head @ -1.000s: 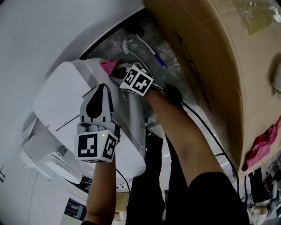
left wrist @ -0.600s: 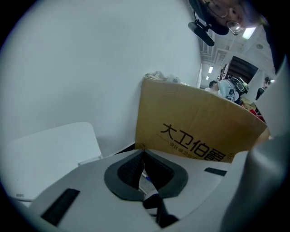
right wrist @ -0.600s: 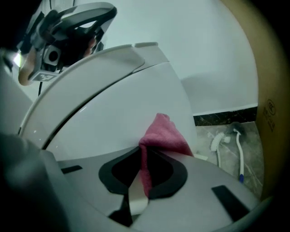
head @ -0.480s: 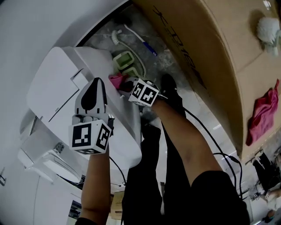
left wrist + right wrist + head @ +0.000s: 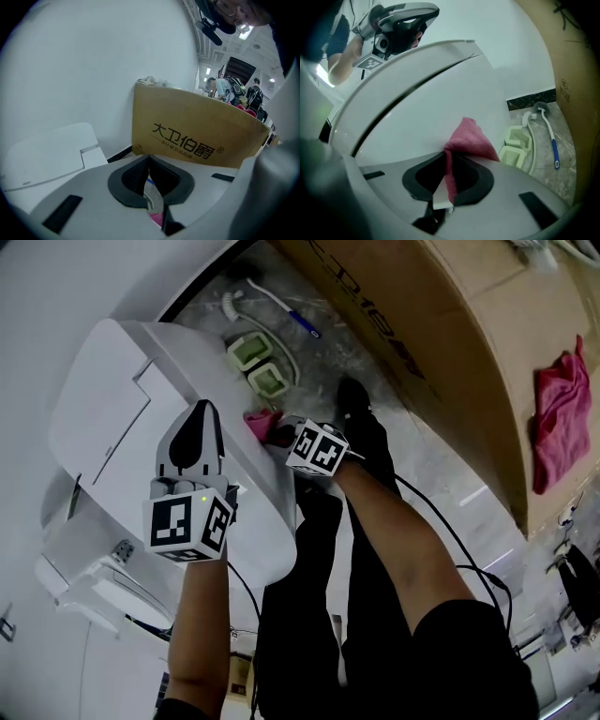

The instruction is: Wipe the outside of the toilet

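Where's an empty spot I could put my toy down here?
The toilet lid beside the left gripper is bare. So is the floor strip between the shoe and cardboard box. The corner by the wall is crowded: brush and two green tubs.

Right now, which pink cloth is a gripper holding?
The pink cloth by the toilet, pinched in the right gripper; the other cloth lies on the cardboard box.

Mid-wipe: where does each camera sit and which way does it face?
Head view: head-mounted, steeply down at the toilet; shows both arms, legs, left hand-held gripper, right hand-held gripper.
Left gripper view: along its shut jaws toward the cardboard box.
Right gripper view: along jaws clamping the pink cloth, toward the toilet's side.
Shared: head and right views show the toilet brush.
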`<action>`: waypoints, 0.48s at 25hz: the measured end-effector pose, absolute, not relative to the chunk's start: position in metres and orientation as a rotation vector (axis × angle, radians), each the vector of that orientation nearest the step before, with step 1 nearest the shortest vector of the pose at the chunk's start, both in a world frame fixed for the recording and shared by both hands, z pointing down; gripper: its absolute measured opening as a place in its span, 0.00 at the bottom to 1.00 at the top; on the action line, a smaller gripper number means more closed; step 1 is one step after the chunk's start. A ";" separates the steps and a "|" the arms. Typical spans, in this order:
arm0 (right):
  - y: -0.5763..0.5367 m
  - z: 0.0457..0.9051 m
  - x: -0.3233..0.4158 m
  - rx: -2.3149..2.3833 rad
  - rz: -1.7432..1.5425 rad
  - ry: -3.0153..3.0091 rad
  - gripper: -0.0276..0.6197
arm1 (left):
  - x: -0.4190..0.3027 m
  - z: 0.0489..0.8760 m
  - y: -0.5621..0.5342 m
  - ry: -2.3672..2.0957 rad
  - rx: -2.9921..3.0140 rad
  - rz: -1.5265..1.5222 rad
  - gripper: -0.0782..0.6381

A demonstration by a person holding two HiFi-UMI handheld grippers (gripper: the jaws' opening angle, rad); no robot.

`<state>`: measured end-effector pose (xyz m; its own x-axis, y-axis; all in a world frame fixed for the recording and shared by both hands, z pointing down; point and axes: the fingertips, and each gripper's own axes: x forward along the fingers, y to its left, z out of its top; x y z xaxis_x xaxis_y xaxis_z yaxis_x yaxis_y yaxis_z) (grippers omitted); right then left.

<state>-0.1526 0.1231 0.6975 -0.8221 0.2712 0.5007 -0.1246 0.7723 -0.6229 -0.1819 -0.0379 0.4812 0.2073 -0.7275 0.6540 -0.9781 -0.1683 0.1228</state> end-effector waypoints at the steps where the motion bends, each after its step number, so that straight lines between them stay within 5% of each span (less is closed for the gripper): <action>1: 0.130 0.697 -0.149 -0.107 0.891 -2.376 0.14 | -0.182 0.481 -0.036 -1.574 1.969 0.627 0.13; 12: 0.234 0.694 -0.095 -0.115 0.983 -2.300 0.14 | -0.163 0.477 -0.013 -1.537 2.030 0.645 0.13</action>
<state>-0.0948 0.2342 0.6935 -0.7995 0.3098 0.5147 -0.1578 0.7184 -0.6775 -0.1628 -0.0135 0.4766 0.2470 -0.7248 0.6432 -0.9667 -0.2304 0.1117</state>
